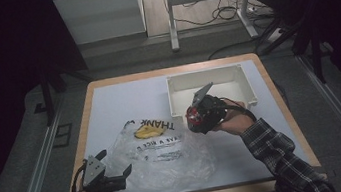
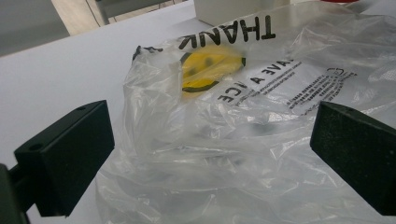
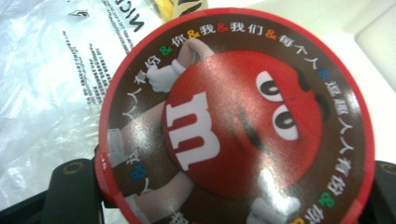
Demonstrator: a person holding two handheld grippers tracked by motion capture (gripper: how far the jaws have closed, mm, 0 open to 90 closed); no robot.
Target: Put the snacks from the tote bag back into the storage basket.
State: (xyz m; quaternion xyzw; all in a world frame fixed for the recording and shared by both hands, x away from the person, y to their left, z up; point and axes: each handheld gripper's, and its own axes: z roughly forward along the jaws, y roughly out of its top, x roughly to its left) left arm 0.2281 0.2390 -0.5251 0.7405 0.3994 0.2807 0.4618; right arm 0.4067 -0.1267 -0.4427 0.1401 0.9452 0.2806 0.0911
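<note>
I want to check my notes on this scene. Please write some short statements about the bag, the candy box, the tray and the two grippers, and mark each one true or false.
1. The right gripper holds a round red candy box. True.
2. The left gripper is shut on the bag. False: its jaws stand open at the bag's edge.
3. The white tray is at the table's far right. True.
4. The bag lies inside the tray. False: it lies on the table, nearer the person.
</note>
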